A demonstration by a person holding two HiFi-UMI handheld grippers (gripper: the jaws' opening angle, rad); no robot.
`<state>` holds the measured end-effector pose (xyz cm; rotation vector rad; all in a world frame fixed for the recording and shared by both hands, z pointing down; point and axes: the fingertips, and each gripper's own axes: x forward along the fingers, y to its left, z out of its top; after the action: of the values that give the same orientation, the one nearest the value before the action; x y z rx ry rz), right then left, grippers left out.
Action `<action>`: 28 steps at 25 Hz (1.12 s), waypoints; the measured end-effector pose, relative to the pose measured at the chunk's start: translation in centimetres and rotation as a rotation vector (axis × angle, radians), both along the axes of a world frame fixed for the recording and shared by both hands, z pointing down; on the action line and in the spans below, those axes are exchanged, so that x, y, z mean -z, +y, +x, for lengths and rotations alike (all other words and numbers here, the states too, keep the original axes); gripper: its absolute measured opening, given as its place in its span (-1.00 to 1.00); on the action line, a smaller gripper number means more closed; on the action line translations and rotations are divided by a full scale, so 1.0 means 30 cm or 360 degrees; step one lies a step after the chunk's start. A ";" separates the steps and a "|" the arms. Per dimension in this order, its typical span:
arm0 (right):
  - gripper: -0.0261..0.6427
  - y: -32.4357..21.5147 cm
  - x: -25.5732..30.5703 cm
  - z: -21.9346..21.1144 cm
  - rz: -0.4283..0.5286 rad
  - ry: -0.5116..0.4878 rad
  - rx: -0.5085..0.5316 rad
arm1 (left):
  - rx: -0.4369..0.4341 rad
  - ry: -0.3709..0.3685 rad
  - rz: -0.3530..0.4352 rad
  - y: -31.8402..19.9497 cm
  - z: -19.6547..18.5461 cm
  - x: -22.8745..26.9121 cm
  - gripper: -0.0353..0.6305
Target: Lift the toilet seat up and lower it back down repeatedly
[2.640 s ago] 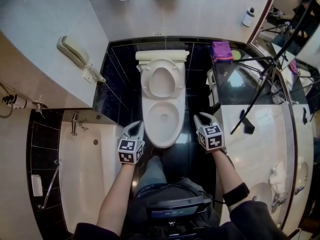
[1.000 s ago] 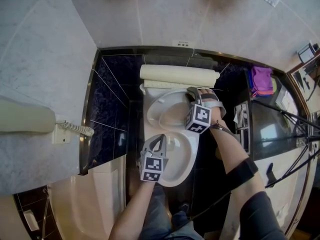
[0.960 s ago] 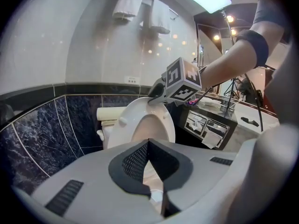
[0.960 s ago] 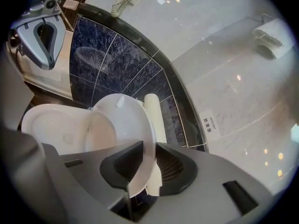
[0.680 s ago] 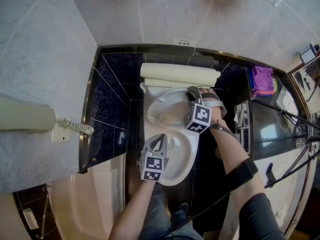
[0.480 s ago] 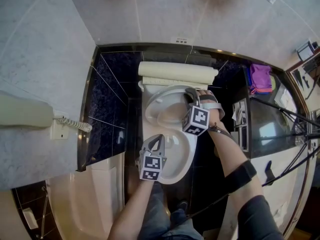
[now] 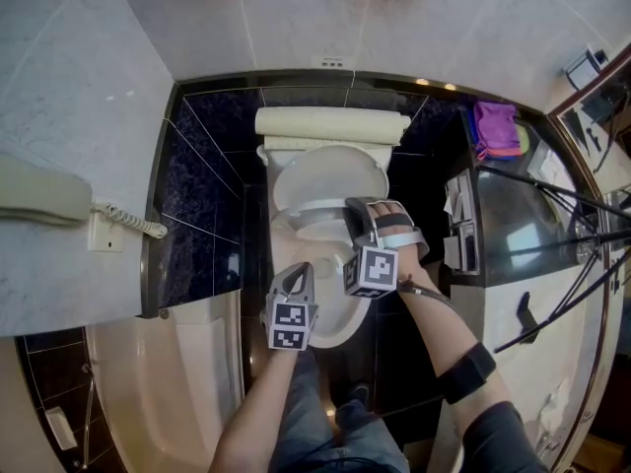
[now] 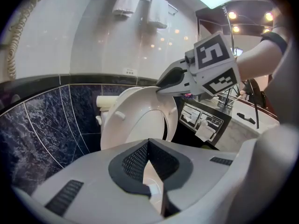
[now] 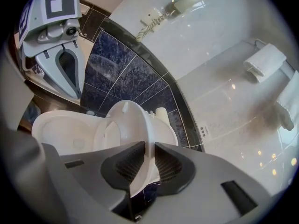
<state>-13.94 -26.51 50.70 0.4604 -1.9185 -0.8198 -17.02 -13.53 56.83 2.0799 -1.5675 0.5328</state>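
The white toilet seat [image 7: 325, 180] stands half raised, tilted forward off the cistern [image 7: 330, 124]. My right gripper [image 7: 353, 210] is shut on its front rim. In the right gripper view the seat's edge [image 9: 135, 129] runs between the two black pads [image 9: 128, 164], and the jaws have just been closing on it. My left gripper [image 7: 300, 274] hovers over the front left of the open bowl [image 7: 330, 259]; its tips meet with nothing between them. The left gripper view shows the seat's underside [image 8: 135, 120] with the right gripper [image 8: 163, 84] at its top edge.
Dark blue tiles [image 7: 202, 195] flank the toilet. A wall phone [image 7: 44, 190] hangs at the left and a bathtub [image 7: 187, 382] lies at the lower left. A vanity counter [image 7: 513, 264], black tripod legs [image 7: 552, 205] and a purple cloth [image 7: 493, 126] stand at the right.
The right gripper has come toward me with the seat in it, and the seat has swung from upright at the cistern to a forward tilt. The left gripper has shifted slightly toward the bowl's front.
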 end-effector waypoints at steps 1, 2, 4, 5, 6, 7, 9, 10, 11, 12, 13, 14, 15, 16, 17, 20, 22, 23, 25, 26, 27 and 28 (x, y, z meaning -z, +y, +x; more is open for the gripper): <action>-0.67 0.036 -0.004 0.007 -0.0015 -0.0002 0.0004 | 0.0005 0.0005 -0.0004 0.010 0.009 -0.002 -0.92; -0.67 0.072 -0.004 0.013 -0.0027 -0.0005 0.0011 | 0.0009 0.0009 -0.0009 0.020 0.018 -0.004 -0.92; -0.67 0.135 -0.002 0.025 -0.0014 -0.0011 0.0031 | 0.0014 0.0009 -0.0014 0.040 0.035 -0.006 -0.92; -0.67 0.166 -0.004 0.033 -0.0005 -0.0009 0.0040 | 0.0014 0.0008 -0.0012 0.047 0.044 -0.006 -0.92; -0.67 0.199 -0.012 0.042 -0.0005 -0.0004 0.0044 | 0.0014 0.0006 -0.0009 0.054 0.053 -0.007 -0.92; -0.67 0.235 -0.024 0.053 -0.0011 -0.0001 0.0045 | 0.0014 0.0004 -0.0006 0.061 0.062 -0.009 -0.92; -0.67 0.308 -0.047 0.072 -0.0022 0.0001 0.0042 | 0.0017 -0.0001 -0.0005 0.078 0.075 -0.016 -0.92; -0.67 0.345 -0.057 0.082 -0.0031 0.0003 0.0041 | 0.0021 -0.0004 -0.0005 0.087 0.081 -0.021 -0.92; -0.67 0.381 -0.069 0.091 -0.0039 0.0006 0.0044 | 0.0025 -0.0006 -0.0004 0.096 0.086 -0.025 -0.92; -0.66 0.416 -0.083 0.100 -0.0039 0.0008 0.0052 | 0.0031 -0.0009 -0.0002 0.105 0.092 -0.029 -0.92; -0.66 0.451 -0.097 0.110 -0.0036 0.0009 0.0063 | 0.0037 -0.0012 0.0000 0.117 0.098 -0.034 -0.92; -0.65 0.489 -0.114 0.119 -0.0041 0.0011 0.0073 | 0.0042 -0.0014 0.0000 0.133 0.104 -0.040 -0.92; -0.64 0.531 -0.134 0.128 -0.0058 0.0011 0.0078 | 0.0047 -0.0015 -0.0004 0.151 0.112 -0.048 -0.92; -0.62 0.569 -0.155 0.137 -0.0074 0.0009 0.0078 | 0.0053 -0.0012 -0.0013 0.171 0.119 -0.059 -0.92; -0.62 0.602 -0.172 0.144 -0.0083 0.0009 0.0076 | 0.0062 -0.0007 -0.0025 0.194 0.125 -0.073 -0.92; -0.60 0.671 -0.213 0.159 -0.0095 0.0021 0.0085 | 0.0095 -0.0005 -0.0034 0.261 0.141 -0.109 -0.92; -0.58 0.699 -0.230 0.165 -0.0104 0.0016 0.0103 | 0.0113 0.0003 -0.0032 0.287 0.151 -0.129 -0.92; -0.58 0.712 -0.238 0.168 -0.0114 0.0012 0.0113 | 0.0119 0.0007 -0.0034 0.296 0.156 -0.139 -0.92; -0.57 0.743 -0.257 0.175 -0.0136 0.0008 0.0128 | 0.0125 0.0006 -0.0049 0.322 0.164 -0.163 -0.92; -0.56 0.760 -0.267 0.180 -0.0145 0.0010 0.0134 | 0.0124 0.0003 -0.0058 0.336 0.167 -0.176 -0.92; -0.57 0.778 -0.275 0.185 -0.0152 0.0014 0.0141 | 0.0122 -0.0001 -0.0068 0.351 0.169 -0.188 -0.92; -0.58 0.797 -0.282 0.191 -0.0160 0.0016 0.0148 | 0.0121 -0.0002 -0.0078 0.364 0.172 -0.198 -0.92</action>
<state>-8.21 -2.60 59.17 0.3076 -1.9736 -0.7794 -11.87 -2.60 62.77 1.9755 -1.6110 0.5402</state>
